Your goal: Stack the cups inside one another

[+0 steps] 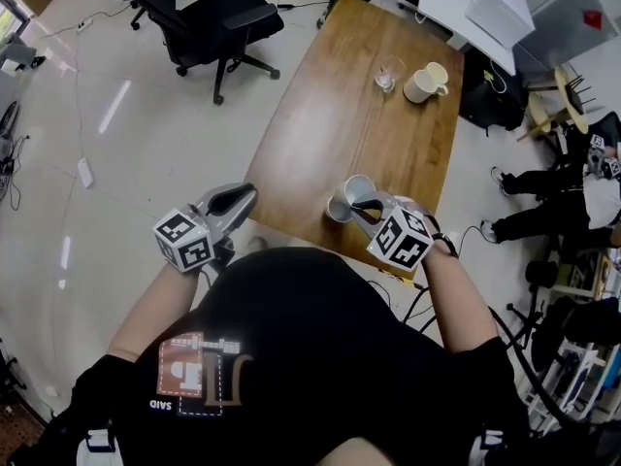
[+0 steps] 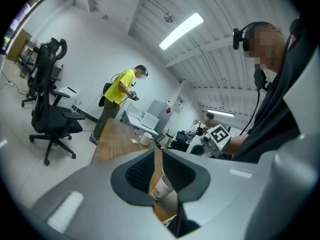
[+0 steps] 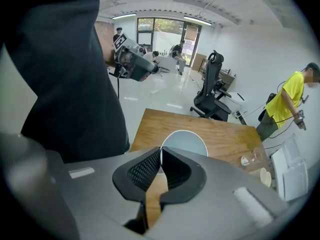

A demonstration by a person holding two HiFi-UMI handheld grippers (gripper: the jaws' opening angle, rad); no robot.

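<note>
A paper cup (image 1: 358, 189) is pinched at its rim by the right hand-held gripper (image 1: 367, 205), low and right of centre in the head view, over the near edge of the wooden table (image 1: 340, 115). In the right gripper view the jaws are seen pressed together on the thin cup wall, and the round mouth of the cup is shown just beyond the tips. The cup is held tilted, with its base toward the lower left in the left gripper view. In the head view a second pale round shape is seen just beside the cup at its lower left. Whether that shape is the cup's own base or another cup cannot be told.

The left hand-held gripper (image 1: 247, 194) is held left of centre in the head view, off the near left edge of the table and well apart from the cup. Its jaws are parted only by a narrow slit and nothing is gripped between them; the cup is merely seen through the slit, farther off.

At the far end of the table, in the upper right of the head view, a white mug (image 1: 425, 83) and a clear glass (image 1: 388, 78) are set near each other. A black office chair (image 1: 209, 17) is placed on the floor at the upper left. A person in a yellow shirt (image 2: 122, 86) is seen standing beyond the far end of the table in the left gripper view.
</note>
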